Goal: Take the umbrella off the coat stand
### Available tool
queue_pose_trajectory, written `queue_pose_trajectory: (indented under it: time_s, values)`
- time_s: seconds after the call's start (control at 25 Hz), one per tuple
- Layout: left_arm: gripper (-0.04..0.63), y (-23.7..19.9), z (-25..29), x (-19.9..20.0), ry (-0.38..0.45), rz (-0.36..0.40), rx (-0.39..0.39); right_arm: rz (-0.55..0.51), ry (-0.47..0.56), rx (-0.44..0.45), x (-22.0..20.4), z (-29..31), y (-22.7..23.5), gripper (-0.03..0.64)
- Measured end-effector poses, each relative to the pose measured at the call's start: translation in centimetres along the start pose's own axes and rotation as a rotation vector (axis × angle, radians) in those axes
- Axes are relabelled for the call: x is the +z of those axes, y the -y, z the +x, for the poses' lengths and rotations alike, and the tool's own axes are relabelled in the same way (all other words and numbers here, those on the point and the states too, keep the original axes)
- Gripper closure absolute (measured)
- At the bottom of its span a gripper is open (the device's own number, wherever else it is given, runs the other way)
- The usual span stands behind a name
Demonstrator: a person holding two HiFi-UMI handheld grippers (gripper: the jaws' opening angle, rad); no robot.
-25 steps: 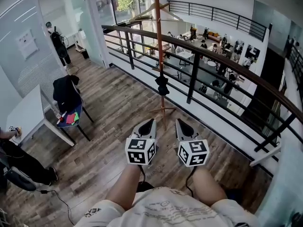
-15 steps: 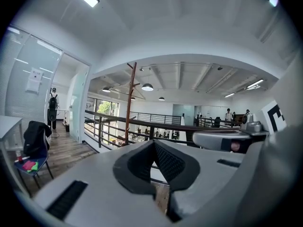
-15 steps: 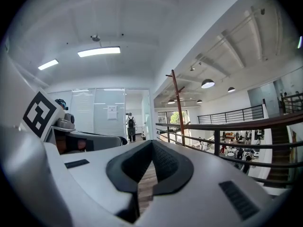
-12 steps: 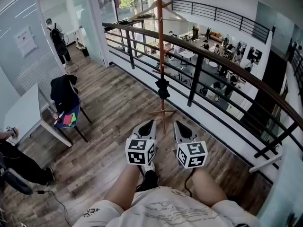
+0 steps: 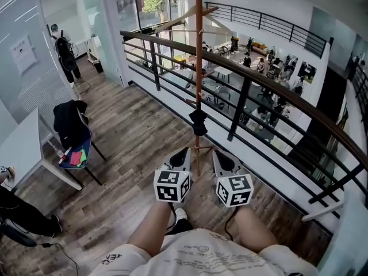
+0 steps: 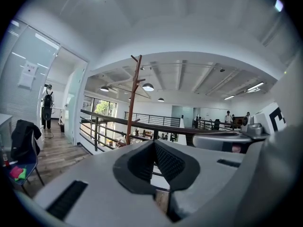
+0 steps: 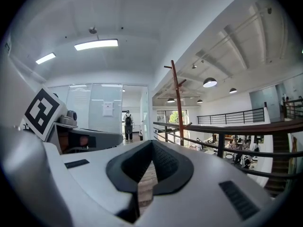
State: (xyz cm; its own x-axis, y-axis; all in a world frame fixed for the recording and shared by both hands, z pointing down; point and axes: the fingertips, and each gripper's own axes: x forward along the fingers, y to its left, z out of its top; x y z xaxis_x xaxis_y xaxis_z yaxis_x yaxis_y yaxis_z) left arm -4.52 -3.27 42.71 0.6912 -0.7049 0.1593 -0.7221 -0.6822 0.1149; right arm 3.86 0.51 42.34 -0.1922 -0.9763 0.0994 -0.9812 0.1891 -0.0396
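Observation:
A tall wooden coat stand (image 5: pixel 198 68) rises by the railing straight ahead, and it also shows as a pole (image 6: pixel 134 100) in the left gripper view and as a pole (image 7: pixel 177 103) in the right gripper view. A small black folded umbrella (image 5: pixel 199 122) hangs from a low peg on it. My left gripper (image 5: pixel 181 154) and right gripper (image 5: pixel 222 157) are held side by side just short of the stand's foot, below the umbrella. The left gripper's (image 6: pixel 154 143) jaws meet at the tips with nothing between them, and so do the right gripper's (image 7: pixel 152 144).
A dark metal railing with a wooden rail (image 5: pixel 259 79) runs behind the stand, with an atrium full of people below it. A wooden hanger (image 5: pixel 184 16) hangs high on the stand. A chair with a black jacket (image 5: pixel 70 125) and a white table (image 5: pixel 23 148) stand at left.
Both grippers and I have moved forward across the wooden floor towards the coat stand, which now looms closer. Both pairs of jaws stay shut.

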Motion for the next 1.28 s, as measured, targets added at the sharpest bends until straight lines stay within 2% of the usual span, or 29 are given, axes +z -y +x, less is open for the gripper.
queue_pose_trajectory:
  time_s: [0.4, 0.84, 1.04, 1.28]
  values:
    - [0.591, -7.9, 10.2, 2.9, -0.013, 0.0, -0.029, -0.005, -0.013, -0.022, 1.3, 12.1, 3.6, 0.614]
    - [0.591, -12.6, 18.2, 3.6, -0.066, -0.005, -0.064, 0.018, -0.037, -0.075, 0.9, 20.8, 7.9, 0.614]
    - [0.591, -13.7, 21.4, 2.5, -0.098, -0.031, -0.05, 0.043, -0.036, -0.088, -0.3, 23.1, 11.0, 0.614]
    - [0.591, -14.4, 26.0, 2.4, -0.102, -0.026, 0.012, 0.015, -0.063, -0.03, -2.8, 27.3, 15.0, 0.603]
